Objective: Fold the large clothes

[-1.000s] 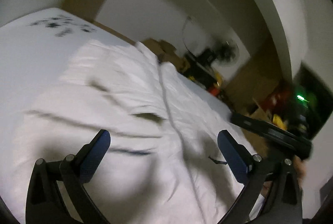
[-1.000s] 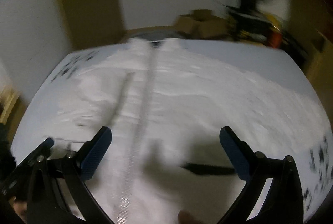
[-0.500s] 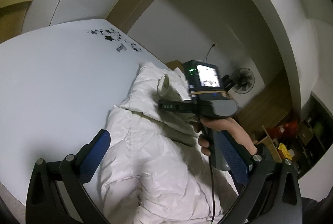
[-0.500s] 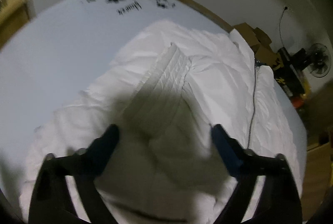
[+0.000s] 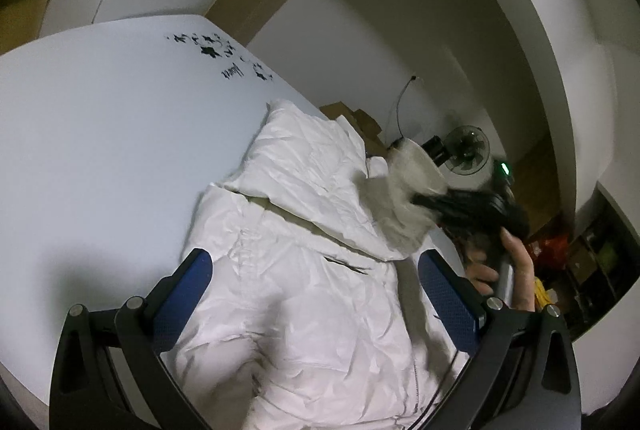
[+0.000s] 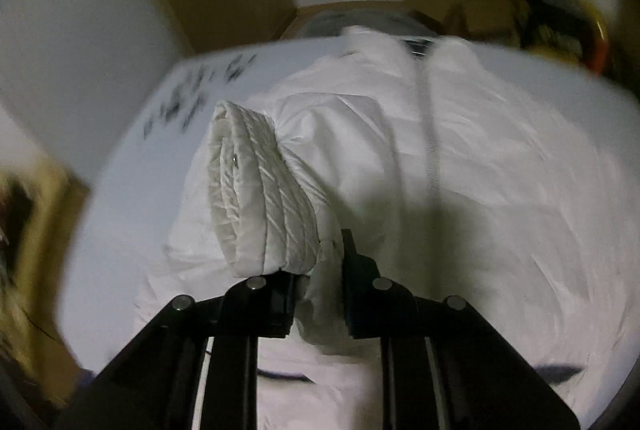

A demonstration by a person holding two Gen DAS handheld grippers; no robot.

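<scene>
**Right wrist view: sleeve cuff now pinched and lifted**

Right wrist camera shows the big change; half a second ago the right gripper (image 6: pixel 320 270) was spread wide over the ribbed sleeve cuff (image 6: pixel 256 190), now its fingers are clamped on the fabric just behind that cuff, which stands up past the fingertips, leaning left. So the grab is done and the sleeve fold is under way, I'd say (next is probably carrying it across the body).

The white puffer jacket (image 5: pixel 312 310) lies zipper-up on the pale bed sheet (image 5: pixel 100 150), collar toward the far edge near the printed black marks (image 5: pixel 224 58); it sits closer to the sheet's right edge than its left.

From the left wrist view the left gripper (image 5: pixel 316 290) hangs above the jacket's lower body with fingers wide apart, holding nothing; the jacket fills the gap between them, though I can't tell if they touch it. The lifted cuff (image 5: pixel 408 186) is well beyond its right finger, near the right hand (image 5: pixel 504 266).
</scene>
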